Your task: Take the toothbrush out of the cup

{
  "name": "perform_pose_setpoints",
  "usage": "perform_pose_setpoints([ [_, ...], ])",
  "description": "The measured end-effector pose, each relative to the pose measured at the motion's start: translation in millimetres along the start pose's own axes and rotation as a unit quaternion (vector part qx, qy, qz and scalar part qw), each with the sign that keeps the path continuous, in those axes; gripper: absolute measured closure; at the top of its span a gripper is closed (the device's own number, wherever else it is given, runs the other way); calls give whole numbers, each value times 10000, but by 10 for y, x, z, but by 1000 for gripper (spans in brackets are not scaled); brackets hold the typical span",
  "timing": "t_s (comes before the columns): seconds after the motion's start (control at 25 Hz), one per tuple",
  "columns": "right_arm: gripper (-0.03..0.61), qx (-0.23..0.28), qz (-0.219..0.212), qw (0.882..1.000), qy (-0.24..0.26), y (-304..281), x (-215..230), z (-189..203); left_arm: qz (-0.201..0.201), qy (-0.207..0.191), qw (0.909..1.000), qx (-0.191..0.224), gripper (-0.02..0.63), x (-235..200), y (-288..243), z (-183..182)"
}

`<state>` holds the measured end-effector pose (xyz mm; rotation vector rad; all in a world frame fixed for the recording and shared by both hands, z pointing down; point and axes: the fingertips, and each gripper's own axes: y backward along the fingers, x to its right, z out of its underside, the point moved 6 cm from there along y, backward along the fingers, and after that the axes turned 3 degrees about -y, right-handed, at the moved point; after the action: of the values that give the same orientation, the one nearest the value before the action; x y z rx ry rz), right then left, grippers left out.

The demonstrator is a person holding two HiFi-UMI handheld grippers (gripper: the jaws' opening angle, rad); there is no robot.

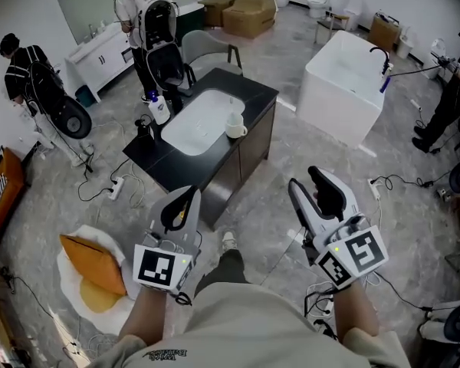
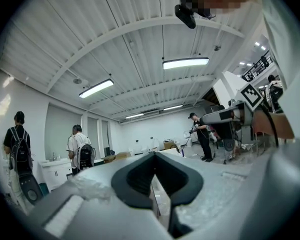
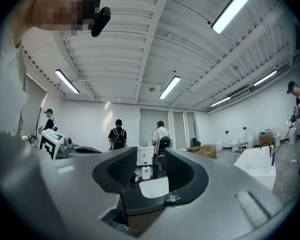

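floor [image 1: 291,205]: grey marble | walls: white | ceiling strip lights [image 3: 169,87] | bathtub [image 1: 343,87]: white

In the upper middle of the frame, a black desk [image 1: 254,98] with a white basin [image 1: 199,121] carries a white cup [image 1: 235,126] at the basin's right edge, with a white bottle [image 1: 159,109] at its left.

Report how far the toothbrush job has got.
Nothing looks done yet. The cup sits on the black counter at the sink's edge; a toothbrush in it is too small to make out. In hand: nothing; the left tool is shut and empty, the right tool open and empty, both short of the counter. Left: approach, grasp, lift out.
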<state>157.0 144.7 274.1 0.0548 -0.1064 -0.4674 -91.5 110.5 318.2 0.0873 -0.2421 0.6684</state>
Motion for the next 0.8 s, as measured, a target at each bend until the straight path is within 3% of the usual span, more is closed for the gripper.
perform_pose_setpoints([
  [0.28, 405, -159, 120, 9998, -100, -1180, 391, -8, 259, 63, 9996, -122, 612, -833, -919, 142],
  [0.52, 405, -306, 148, 9992, -190, -2387, 624, 7, 345, 343, 9985, -248, 612, -1672, -1624, 312],
  [0.8, 405, -564, 167, 9980, -228, -3214, 827, 165, 427, 433, 9975, -367, 612, -2273, -2181, 574],
])
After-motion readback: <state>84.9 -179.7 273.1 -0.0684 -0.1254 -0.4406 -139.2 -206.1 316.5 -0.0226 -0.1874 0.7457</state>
